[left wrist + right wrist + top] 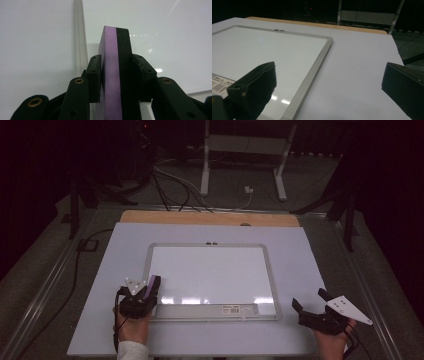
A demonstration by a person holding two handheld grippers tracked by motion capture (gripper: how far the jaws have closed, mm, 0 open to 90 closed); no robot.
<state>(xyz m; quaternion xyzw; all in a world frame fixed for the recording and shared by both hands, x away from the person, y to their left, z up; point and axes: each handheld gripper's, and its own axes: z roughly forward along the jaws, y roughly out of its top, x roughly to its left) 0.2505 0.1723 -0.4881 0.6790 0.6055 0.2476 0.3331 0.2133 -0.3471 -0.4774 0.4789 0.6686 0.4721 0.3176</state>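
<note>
Purple foam eraser with a black felt face (pixel 115 75) stood on edge, clamped between the jaws of the left gripper (pixel 145 292), felt to one pad and foam to the other. It sat over the near left corner of the silver-framed whiteboard (pixel 212 275), just inside the frame's left rail. Ahead of it the board's white surface lay bare to the far rail. The right gripper (pixel 312 306) rested beyond the board's right edge on the pale sheet covering the table (pixel 300 245), jaws spread wide and holding nothing, with bare sheet around it.
</note>
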